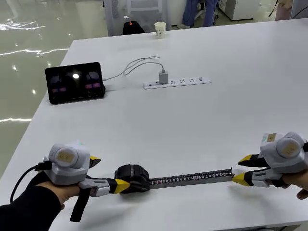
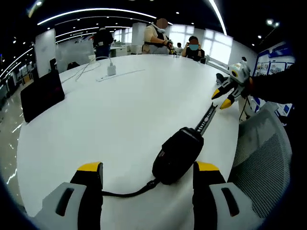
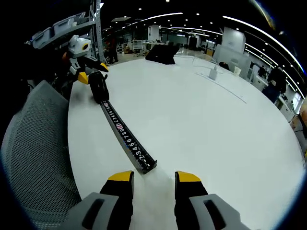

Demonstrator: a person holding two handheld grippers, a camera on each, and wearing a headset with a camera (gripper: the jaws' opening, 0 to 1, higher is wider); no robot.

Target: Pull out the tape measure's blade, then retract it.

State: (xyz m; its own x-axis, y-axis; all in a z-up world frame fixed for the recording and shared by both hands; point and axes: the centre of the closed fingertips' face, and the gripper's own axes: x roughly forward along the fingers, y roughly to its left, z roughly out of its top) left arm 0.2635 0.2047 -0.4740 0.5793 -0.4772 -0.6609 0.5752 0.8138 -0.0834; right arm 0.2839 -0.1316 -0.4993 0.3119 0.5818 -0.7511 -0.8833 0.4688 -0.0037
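The black tape measure case lies on the white table near its front edge. Its blade runs out to the right, numbers up. My left gripper is open; the case sits between its yellow tips, close against the right one. A black strap trails from the case. My right gripper is open at the blade's far end. The blade tip lies flat just ahead of the gap in the right gripper, ungripped. The left gripper shows beyond the case.
A dark tablet stands at the far left. A white power strip with a charger and cable lies mid-table, and a paper cup sits at the far edge. A grey mesh chair is by the front edge. People stand beyond.
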